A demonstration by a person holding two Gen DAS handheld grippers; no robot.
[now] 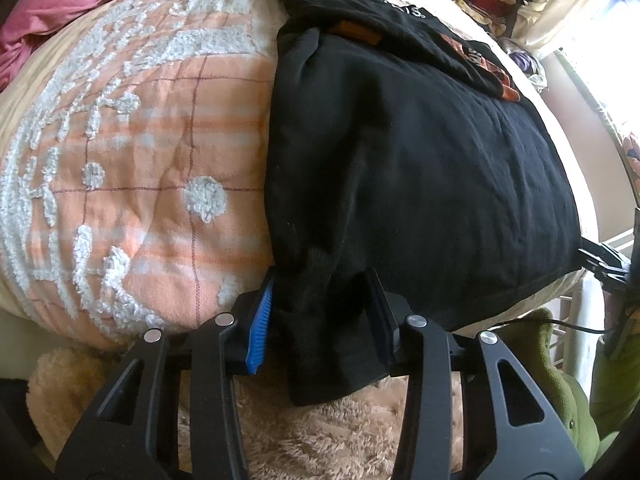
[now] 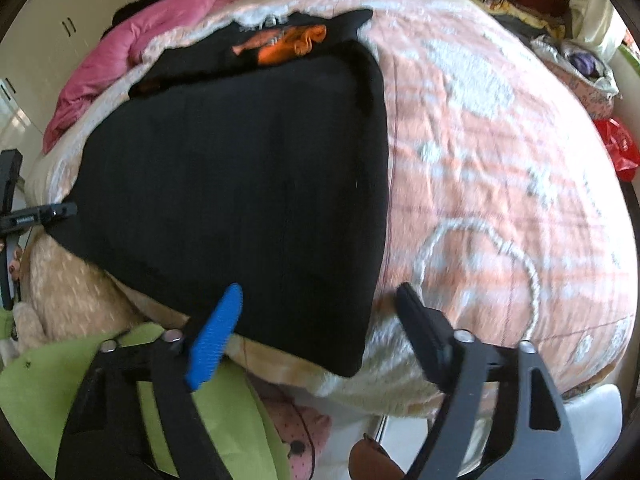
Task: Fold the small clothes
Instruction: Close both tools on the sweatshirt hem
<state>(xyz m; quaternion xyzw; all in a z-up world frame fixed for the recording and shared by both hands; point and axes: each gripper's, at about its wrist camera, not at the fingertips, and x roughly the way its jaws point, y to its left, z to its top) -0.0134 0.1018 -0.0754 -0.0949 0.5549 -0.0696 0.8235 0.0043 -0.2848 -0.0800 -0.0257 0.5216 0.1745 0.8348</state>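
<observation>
Two grippers work the near edge of one black garment (image 1: 420, 168), apparently a T-shirt with an orange print, which lies spread across the peach tufted bedspread (image 1: 132, 152), its hem hanging off the mattress toward the tan plush blanket (image 1: 304, 436) below. From the left wrist view, the left gripper (image 1: 320, 312) has a bunched corner of the hem between its blue pad and black pad at about 6 o'clock; the jaws stand fairly wide with the cloth filling the gap, so I cannot tell whether they are truly pinching it. In the right wrist view, the right gripper (image 2: 316, 328) hangs spread apart, its fingers on either side of the other hem corner at 6 o'clock, gripping nothing. The orange print (image 2: 288, 44) sits up at 12 o'clock, on the far end. The fabric looks light, limp knit: it should drape and sag rather than hold a crease, and a single-layer pinch could slide out. I would judge the best hold to be at the two hem corners, catching both layers, lifting evenly so the body does not twist.
</observation>
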